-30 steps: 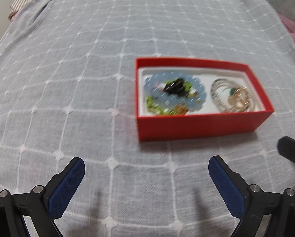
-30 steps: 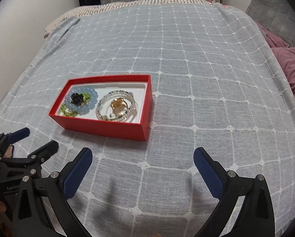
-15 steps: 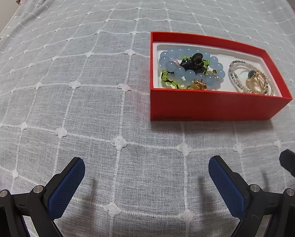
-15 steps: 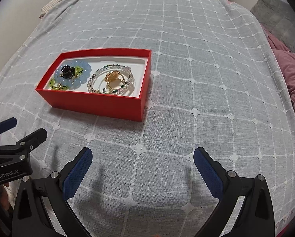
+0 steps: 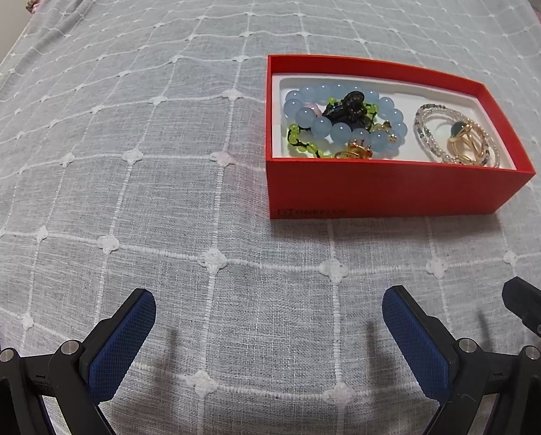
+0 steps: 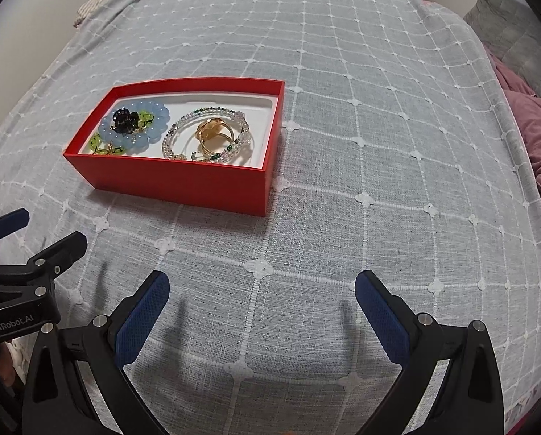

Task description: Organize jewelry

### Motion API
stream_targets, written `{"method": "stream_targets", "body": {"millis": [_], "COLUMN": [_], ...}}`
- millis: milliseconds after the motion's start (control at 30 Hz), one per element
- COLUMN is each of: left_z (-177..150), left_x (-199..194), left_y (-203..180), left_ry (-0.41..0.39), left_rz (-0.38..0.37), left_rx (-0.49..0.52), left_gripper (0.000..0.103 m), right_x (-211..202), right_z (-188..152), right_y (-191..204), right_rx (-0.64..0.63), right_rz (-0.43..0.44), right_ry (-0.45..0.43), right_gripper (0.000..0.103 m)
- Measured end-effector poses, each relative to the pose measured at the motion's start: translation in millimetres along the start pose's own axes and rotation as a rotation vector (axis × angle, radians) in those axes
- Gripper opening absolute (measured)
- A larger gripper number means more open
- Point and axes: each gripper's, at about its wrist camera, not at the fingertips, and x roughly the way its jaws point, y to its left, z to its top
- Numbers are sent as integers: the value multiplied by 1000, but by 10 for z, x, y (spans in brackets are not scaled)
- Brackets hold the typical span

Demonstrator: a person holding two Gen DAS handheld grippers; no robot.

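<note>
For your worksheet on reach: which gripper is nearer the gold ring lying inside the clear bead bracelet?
Right, probably. The right gripper sits nearer the gold ring, at the red box's right end; the left gripper sits further left, nearer the blue bead bracelet.

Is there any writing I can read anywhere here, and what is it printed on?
"GenRobot.AI": white letters on the black body of the left gripper, seen in the right wrist view.
Faint tone-on-tone lettering on the near wall of the red box: it seems to read "ONEPLUS" after a small logo, but it is too faint to be sure.
No other writing shows.
</note>
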Motion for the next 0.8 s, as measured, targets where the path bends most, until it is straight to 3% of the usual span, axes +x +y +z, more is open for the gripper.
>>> {"method": "stream_targets", "body": {"millis": [800], "left_z": [-11], "left_x": [-7], "left_y": [-20], "left_ry": [-1], "left_rz": [4], "left_rx": [7], "left_gripper": [102], "right_x": [42], "right_z": [-7], "right_y": [-15], "right_rx": [5], "right_rz": [5], "right_ry": [9], "right_gripper": [103]}}
